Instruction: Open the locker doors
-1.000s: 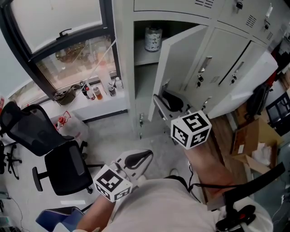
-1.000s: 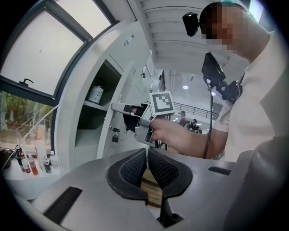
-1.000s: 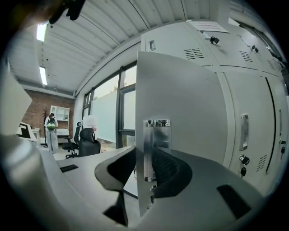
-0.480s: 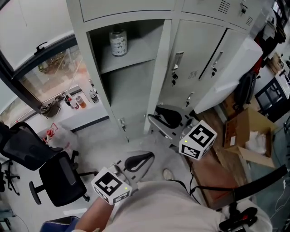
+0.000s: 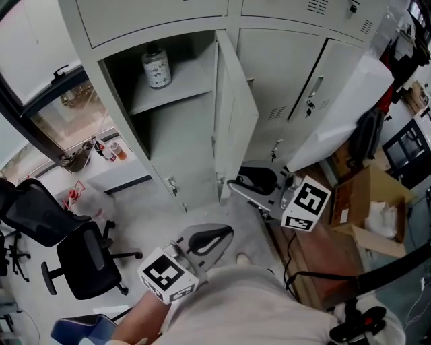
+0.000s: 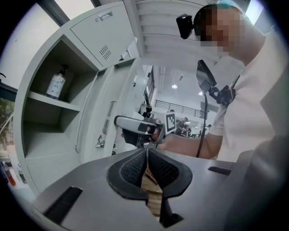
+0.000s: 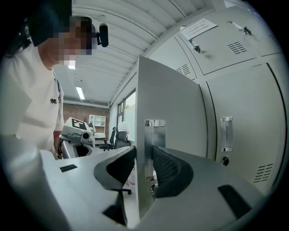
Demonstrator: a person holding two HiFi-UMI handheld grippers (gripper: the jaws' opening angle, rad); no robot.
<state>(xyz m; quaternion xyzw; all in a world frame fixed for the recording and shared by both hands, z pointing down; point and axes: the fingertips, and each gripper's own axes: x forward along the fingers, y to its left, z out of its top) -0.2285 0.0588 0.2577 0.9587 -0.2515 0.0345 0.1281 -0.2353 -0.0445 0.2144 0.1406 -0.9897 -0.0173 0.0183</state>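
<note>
Locker door (image 5: pixel 237 114) stands swung wide, edge-on to the head view, at the left end of a grey bank of lockers (image 5: pixel 141 20). The right gripper (image 5: pixel 229 183) has the door's free edge low down, at the handle. In the right gripper view that edge (image 7: pixel 167 103) runs straight up between the jaws of the right gripper (image 7: pixel 144 164): one pad lies against the metal handle plate (image 7: pixel 154 149), the other against the door's far face. The jaws have just been opening a little, with the door between them.

Behind the door the compartment is bare except for a white bottle (image 5: pixel 155 66) upright on the shelf (image 5: pixel 178 91). The same bottle (image 6: pixel 56 85) shows in the left gripper view. The neighbouring doors (image 5: pixel 316 87) to the right are closed.

The left gripper (image 5: pixel 222 234) hangs well apart from the lockers, close to the person's body, over the floor. Its own view shows the left gripper (image 6: pixel 146 155) with jaws clenched pad to pad and nothing between them.

A black office chair (image 5: pixel 74 256) stands at the lower left below a window (image 5: pixel 67 108), and an open cardboard box (image 5: pixel 374 209) sits on the floor at the right.
</note>
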